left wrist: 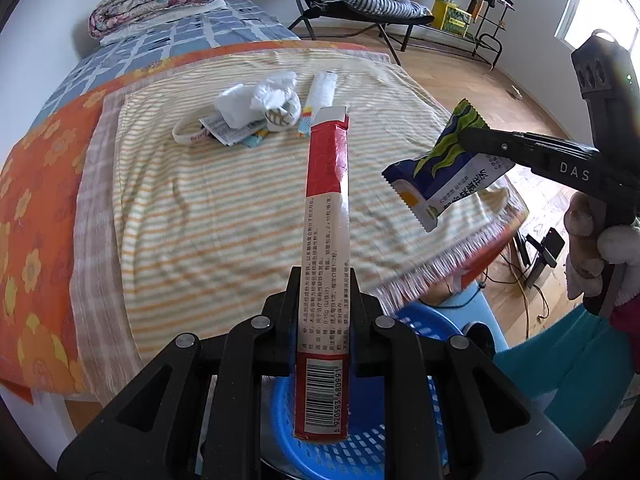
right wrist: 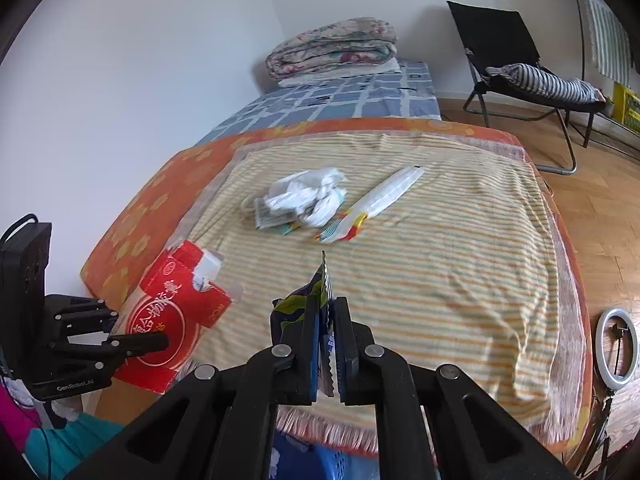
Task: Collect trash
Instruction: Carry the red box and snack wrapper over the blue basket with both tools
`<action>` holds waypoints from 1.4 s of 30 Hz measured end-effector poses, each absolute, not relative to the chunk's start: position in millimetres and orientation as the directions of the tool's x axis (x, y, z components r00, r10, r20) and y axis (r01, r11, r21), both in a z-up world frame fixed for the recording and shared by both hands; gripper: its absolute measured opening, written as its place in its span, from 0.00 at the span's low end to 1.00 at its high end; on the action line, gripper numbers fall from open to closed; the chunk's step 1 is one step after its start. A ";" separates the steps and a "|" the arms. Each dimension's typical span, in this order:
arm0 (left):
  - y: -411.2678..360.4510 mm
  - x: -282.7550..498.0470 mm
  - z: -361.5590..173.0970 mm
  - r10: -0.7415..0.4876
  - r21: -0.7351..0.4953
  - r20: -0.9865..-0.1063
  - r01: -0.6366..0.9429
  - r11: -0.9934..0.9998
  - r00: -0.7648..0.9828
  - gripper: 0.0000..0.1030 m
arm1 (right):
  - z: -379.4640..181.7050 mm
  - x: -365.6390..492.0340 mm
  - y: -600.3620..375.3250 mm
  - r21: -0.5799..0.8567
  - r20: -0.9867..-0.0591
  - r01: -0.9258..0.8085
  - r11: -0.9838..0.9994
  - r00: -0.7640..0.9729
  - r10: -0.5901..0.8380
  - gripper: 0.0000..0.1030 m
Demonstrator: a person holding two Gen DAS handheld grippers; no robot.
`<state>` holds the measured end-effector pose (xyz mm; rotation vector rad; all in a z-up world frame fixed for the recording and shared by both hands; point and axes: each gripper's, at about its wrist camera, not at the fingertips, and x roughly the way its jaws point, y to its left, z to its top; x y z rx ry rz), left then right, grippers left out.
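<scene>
The left tool (left wrist: 324, 320) is pinching a flattened red-and-white carton (left wrist: 326, 240) edge-on in the lower centre of the left wrist view, its barcode end hanging over a blue perforated basket (left wrist: 360, 448) at the bottom of the frame. In the right wrist view the same carton (right wrist: 168, 320) shows its broad red face at lower left, held by the left tool (right wrist: 136, 342).

The right tool (right wrist: 326, 344) is clamped on a blue-and-green snack wrapper (right wrist: 298, 312) at lower centre — in the left wrist view that wrapper (left wrist: 440, 176) hangs at right of centre, off the bed's near edge.

On the striped blanket (right wrist: 440, 280), in the upper middle, more trash lies: crumpled white tissue (right wrist: 308, 196) over some packets, and just beside it a long white wrapper (right wrist: 384, 200) — both well apart from the tools.
</scene>
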<state>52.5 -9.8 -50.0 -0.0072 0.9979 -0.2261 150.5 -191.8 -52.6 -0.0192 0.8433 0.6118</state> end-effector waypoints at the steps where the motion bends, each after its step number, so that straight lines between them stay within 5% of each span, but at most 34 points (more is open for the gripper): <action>1: -11.7 47.3 -50.8 -0.194 -0.110 -0.832 0.189 0.976 0.520 0.16 | -52.9 145.3 -192.2 0.217 -0.704 -0.519 0.827 0.504 0.501 0.04; 42: -45.9 -52.9 -119.7 -0.230 -0.152 -0.892 0.220 0.964 0.390 0.16 | -123.1 18.6 -212.9 0.198 -0.779 -0.555 0.808 0.411 0.474 0.05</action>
